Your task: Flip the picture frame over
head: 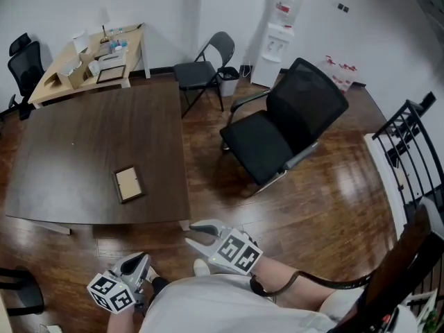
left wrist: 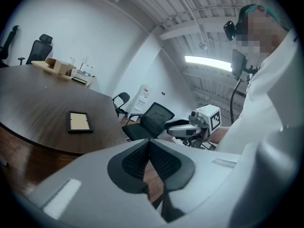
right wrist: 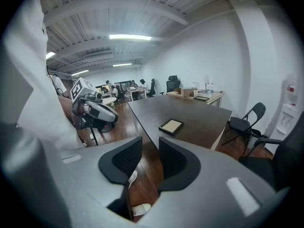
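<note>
A small dark-framed picture frame (head: 129, 184) lies flat, pale panel up, near the front right edge of the dark brown table (head: 69, 151). Both grippers hang short of the table, close to my body and over the wood floor. My left gripper (head: 137, 260) is shut with nothing in it; in its own view the pads (left wrist: 137, 159) meet, and the picture frame (left wrist: 79, 122) lies ahead to the left. My right gripper (head: 199, 233) is open and empty, with floor showing between its pads (right wrist: 173, 159). The picture frame (right wrist: 171, 125) lies beyond it on the table.
A black mesh office chair (head: 284, 134) stands to the right of the table and a folding chair (head: 205, 64) behind it. A light wooden desk (head: 90, 57) with boxes, a water dispenser (head: 281, 26) and a black metal rack (head: 409, 151) line the room's edges.
</note>
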`<state>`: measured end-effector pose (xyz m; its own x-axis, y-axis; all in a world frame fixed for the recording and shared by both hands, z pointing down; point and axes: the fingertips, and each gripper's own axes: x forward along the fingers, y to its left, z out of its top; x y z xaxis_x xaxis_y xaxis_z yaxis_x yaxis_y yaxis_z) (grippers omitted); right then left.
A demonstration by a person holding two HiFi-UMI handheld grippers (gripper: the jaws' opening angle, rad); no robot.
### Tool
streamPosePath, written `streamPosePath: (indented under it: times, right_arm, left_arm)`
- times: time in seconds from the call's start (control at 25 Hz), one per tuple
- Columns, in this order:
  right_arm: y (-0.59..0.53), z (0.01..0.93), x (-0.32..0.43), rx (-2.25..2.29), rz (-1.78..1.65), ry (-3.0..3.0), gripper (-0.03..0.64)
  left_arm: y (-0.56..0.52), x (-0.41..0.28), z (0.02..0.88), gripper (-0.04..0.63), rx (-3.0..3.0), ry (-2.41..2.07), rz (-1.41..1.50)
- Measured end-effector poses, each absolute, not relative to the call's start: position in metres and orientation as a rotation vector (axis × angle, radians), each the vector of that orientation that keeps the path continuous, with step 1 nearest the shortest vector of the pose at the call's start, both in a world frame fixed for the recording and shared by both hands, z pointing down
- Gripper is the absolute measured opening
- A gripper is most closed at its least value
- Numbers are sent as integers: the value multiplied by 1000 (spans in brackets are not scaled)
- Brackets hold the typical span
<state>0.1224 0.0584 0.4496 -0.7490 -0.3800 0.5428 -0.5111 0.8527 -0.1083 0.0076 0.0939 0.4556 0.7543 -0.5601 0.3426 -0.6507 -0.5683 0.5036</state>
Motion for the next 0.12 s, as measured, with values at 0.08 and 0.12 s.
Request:
streamPosePath:
  times: [0.08,0.12]
  right_arm:
    - [58,446,122,649,347,-2514,112]
    - [58,444,121,647,351,-2517,112]
  left_arm:
    - [96,10,449,0,2340,-883,184]
    - [97,12,445,0,2347,-868,178]
